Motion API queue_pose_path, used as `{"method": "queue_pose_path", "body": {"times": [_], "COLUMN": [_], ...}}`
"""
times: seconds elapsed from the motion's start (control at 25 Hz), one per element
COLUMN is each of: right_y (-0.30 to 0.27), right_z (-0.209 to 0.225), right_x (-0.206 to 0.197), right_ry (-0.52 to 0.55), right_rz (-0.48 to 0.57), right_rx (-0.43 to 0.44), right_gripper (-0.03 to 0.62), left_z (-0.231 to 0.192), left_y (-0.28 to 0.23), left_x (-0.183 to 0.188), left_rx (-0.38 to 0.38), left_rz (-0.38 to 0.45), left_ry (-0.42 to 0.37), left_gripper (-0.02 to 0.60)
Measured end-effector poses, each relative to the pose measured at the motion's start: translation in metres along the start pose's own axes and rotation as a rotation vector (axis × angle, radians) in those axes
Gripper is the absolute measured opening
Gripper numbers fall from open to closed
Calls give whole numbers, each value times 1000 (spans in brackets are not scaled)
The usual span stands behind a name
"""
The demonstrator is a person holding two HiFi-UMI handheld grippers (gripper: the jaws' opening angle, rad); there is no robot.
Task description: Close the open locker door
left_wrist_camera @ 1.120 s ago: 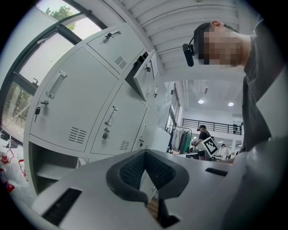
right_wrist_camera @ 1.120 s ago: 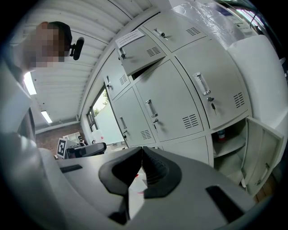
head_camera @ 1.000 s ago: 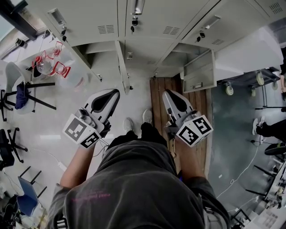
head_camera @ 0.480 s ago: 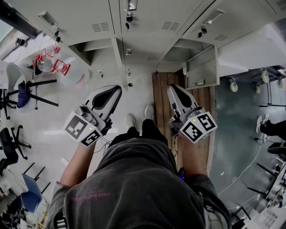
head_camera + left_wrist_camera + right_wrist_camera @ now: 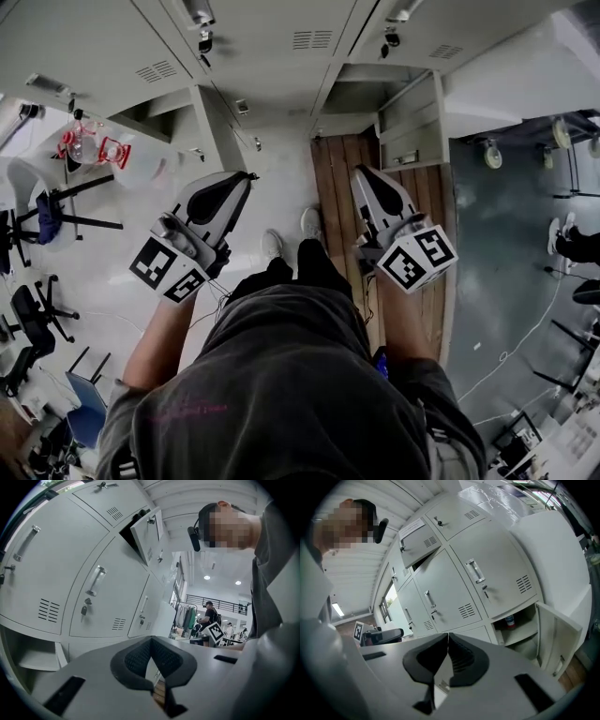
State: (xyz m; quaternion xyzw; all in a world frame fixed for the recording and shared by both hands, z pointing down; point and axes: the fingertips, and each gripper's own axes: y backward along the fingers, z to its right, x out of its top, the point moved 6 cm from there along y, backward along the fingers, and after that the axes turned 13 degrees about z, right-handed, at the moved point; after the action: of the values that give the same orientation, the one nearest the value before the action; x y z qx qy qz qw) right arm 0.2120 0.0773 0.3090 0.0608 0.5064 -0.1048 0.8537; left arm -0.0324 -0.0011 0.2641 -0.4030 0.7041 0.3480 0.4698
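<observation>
A bank of grey lockers (image 5: 281, 56) stands in front of me. In the head view two low doors hang open: one on the right (image 5: 412, 127) and one on the left (image 5: 217, 127). The right gripper view shows that low right door (image 5: 560, 634) swung out, a small bottle (image 5: 509, 620) on its shelf, and an upper door (image 5: 417, 538) ajar. The left gripper view shows the same upper door (image 5: 150, 534) tilted outward. My left gripper (image 5: 246, 178) (image 5: 151, 640) and right gripper (image 5: 360, 172) (image 5: 447, 635) are both shut, hold nothing, and are well short of the lockers.
My feet stand by a wooden floor strip (image 5: 342, 187). Office chairs (image 5: 37, 202) and a clear container with red handles (image 5: 89, 145) are at the left. A wheeled unit (image 5: 492, 155) stands at the right. A person (image 5: 211, 616) stands far off.
The head view has swung, so the lockers and the open doors sit further left and more tilted. Both grippers stay shut at about the same place in front of me.
</observation>
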Motion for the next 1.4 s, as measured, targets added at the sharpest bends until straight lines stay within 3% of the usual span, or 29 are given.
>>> {"method": "queue_pose_path", "body": {"times": [0.84,1.4], "right_y": [64,98], "right_z": [172,234], "right_x": [38,36], "right_ry": [11,8], "right_rz": [42,51], "right_rx": [-273,-377], "right_gripper": [23,26], "left_z": [36,60], "left_y": [-154,-206], "left_x": [-66,-97], "left_rx": [-120,-176], "left_rz": [-159,-226], "left_ry": [26,40], "left_gripper": [14,14]}}
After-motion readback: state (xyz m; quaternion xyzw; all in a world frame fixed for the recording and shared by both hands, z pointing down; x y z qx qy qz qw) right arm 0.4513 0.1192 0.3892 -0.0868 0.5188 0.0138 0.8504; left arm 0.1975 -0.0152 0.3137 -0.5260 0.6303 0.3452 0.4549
